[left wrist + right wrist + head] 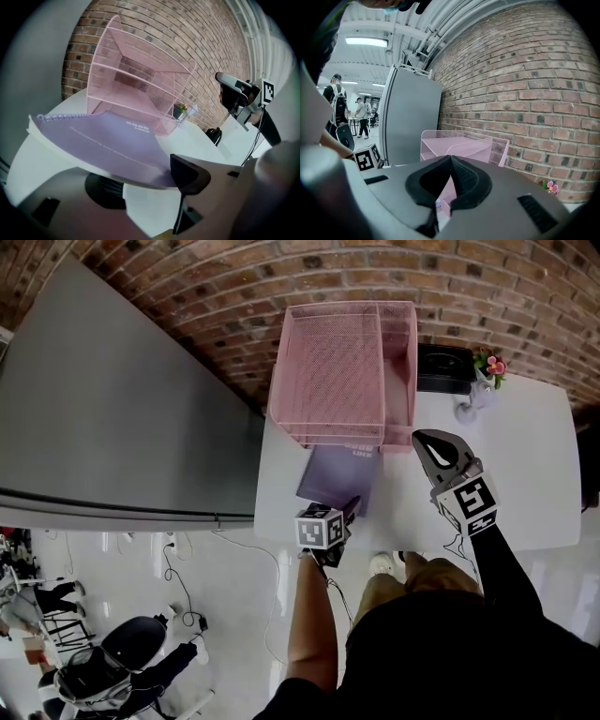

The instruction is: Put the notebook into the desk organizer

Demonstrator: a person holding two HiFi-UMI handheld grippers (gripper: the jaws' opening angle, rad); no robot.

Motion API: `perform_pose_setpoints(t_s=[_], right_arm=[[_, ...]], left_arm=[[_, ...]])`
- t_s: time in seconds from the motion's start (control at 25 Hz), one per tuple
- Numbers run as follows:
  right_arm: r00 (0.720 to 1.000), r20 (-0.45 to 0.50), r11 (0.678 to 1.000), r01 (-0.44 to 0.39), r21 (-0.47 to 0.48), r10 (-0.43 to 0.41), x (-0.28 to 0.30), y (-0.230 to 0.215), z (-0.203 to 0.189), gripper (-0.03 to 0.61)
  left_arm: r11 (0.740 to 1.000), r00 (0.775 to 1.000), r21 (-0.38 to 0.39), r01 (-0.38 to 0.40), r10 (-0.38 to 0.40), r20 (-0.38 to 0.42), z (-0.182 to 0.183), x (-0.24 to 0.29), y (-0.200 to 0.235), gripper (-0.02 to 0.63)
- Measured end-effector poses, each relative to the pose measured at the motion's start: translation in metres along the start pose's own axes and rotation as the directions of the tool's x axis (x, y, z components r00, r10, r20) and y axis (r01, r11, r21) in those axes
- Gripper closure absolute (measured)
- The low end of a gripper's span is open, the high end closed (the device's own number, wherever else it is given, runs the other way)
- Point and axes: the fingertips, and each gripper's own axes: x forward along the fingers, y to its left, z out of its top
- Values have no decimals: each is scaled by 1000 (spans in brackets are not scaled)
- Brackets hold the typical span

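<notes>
The pink mesh desk organizer stands at the back of the white table, against the brick wall. The purple spiral notebook lies flat on the table with its far edge at the organizer's bottom shelf. My left gripper is at the notebook's near corner. Its jaws stand open, one above and one below the cover. My right gripper hangs above the table to the right of the notebook, shut with nothing in it.
A black box, a small pot of pink flowers and a small white object sit at the back right. A tall grey cabinet stands left of the table. The table's near edge is just behind my left gripper.
</notes>
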Motion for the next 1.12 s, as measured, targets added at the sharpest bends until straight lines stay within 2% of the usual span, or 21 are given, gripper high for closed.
perform_pose_setpoints(t_s=[0.12,0.24,0.32,0.48,0.6,0.76,0.96,1.12], right_arm=[[1000,1,1000,-8,0,8,0,5,2,557],[1000,6,1000,-17,-1,17,1,11,5,557],[1000,12,1000,-24,-2,24,0,15,7,557],[999,20,999,-36,2,36,0,22,9,557],[999,22,999,-43,2,43,-1,25,8,557],[999,20,999,-41,-1,41,-2,26,8,557],[1000,16,1000,-24,-3,24,-3,21,8,557],[1000,2,1000,-11,-7,11,-3,17,4,557]], left_arm=[[1000,999,10,-21,21,-34,-9,2,-8,333],[998,998,63,-30,34,-51,-12,3,-13,333],[997,999,79,7,-4,-38,-9,0,-18,333],[993,994,58,106,-105,-15,-7,-9,-29,322],[990,993,70,119,-119,-7,-9,-13,-32,321],[984,994,142,104,-101,-29,-21,-2,-30,330],[993,996,91,81,-83,14,-12,9,-23,354],[994,996,87,70,-74,46,5,22,-22,355]])
